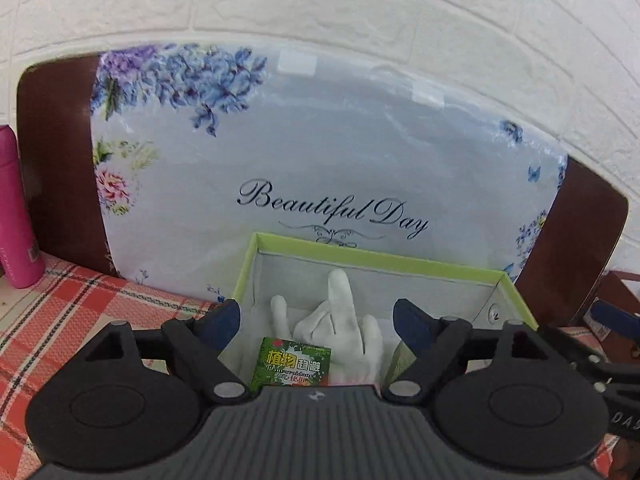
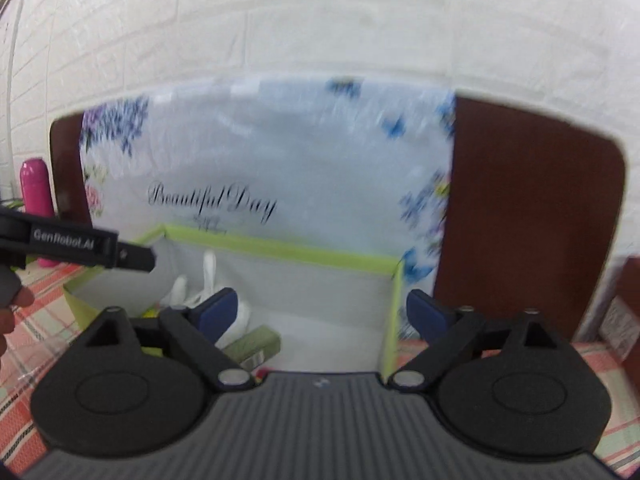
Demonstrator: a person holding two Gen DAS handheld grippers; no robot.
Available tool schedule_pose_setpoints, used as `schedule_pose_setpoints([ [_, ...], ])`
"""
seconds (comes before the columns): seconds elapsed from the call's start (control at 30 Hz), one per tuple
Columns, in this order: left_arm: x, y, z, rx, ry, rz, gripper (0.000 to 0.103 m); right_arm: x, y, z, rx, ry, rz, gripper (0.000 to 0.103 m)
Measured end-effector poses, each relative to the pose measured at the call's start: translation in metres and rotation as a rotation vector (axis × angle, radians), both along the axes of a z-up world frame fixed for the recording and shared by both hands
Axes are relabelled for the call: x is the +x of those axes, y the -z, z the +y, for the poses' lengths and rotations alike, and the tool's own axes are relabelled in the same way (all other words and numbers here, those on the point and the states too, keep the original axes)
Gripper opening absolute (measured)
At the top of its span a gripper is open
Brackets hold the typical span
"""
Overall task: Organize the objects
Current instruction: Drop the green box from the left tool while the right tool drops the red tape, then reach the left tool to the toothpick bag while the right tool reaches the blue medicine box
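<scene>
Left wrist view looks into an open box (image 1: pixel 376 258) with a lime-green rim, standing on a red plaid cloth (image 1: pixel 72 300). Inside lie a white glove (image 1: pixel 340 320), one finger sticking up, and a small green packet (image 1: pixel 294 364) at the near side, just left of the glove. The left gripper (image 1: pixel 316 316) has its blue-padded jaws spread wide above the box, nothing between the pads.

Right wrist view, somewhat blurred, shows the right gripper (image 2: pixel 320 312) also spread wide, holding nothing; its left pad is over the box interior, its right pad outside the right wall. A pale green carton (image 2: pixel 252 346) lies in the box beside the glove.

Behind the box a floral panel (image 1: pixel 320 160) leans against a brown board (image 1: pixel 56 160) and white brick wall (image 1: pixel 360 12). A pink bottle (image 1: pixel 16 208) stands far left.
</scene>
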State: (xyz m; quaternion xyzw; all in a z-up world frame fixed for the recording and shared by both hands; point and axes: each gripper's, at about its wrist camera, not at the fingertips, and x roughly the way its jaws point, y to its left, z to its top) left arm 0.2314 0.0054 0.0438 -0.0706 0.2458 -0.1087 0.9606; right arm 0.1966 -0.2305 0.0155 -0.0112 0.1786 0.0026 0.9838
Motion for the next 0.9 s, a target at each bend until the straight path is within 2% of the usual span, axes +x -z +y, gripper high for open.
schedule_pose_setpoints([
  [0.03, -0.009, -0.006, 0.001, -0.011, 0.0, -0.02, 0.088, -0.01, -0.008, -0.002, 0.0, 0.015, -0.035, 0.103],
  [0.2, -0.06, -0.033, 0.009, -0.076, 0.012, -0.083, 0.1, -0.067, -0.052, -0.021, 0.055, 0.06, -0.187, 0.103],
  [0.3, -0.095, -0.038, 0.011, -0.104, 0.062, -0.104, 0.1, -0.098, -0.064, -0.03, 0.109, 0.072, -0.226, 0.103],
  [0.37, -0.118, -0.034, 0.011, -0.092, 0.07, -0.126, 0.1, -0.118, -0.068, -0.034, 0.138, 0.074, -0.231, 0.103],
  [0.5, -0.157, -0.019, 0.013, -0.071, 0.052, -0.137, 0.103, -0.152, -0.06, -0.035, 0.181, 0.075, -0.211, 0.103],
  [0.67, -0.187, 0.01, 0.015, -0.048, 0.047, -0.072, 0.103, -0.183, -0.035, -0.03, 0.2, 0.085, -0.14, 0.103],
  [0.77, -0.2, 0.028, 0.015, -0.005, 0.04, -0.029, 0.103, -0.198, -0.016, -0.024, 0.185, 0.092, -0.085, 0.103],
  [0.9, -0.21, 0.049, 0.017, 0.004, 0.042, 0.043, 0.103, -0.214, 0.01, -0.018, 0.163, 0.103, -0.004, 0.103],
])
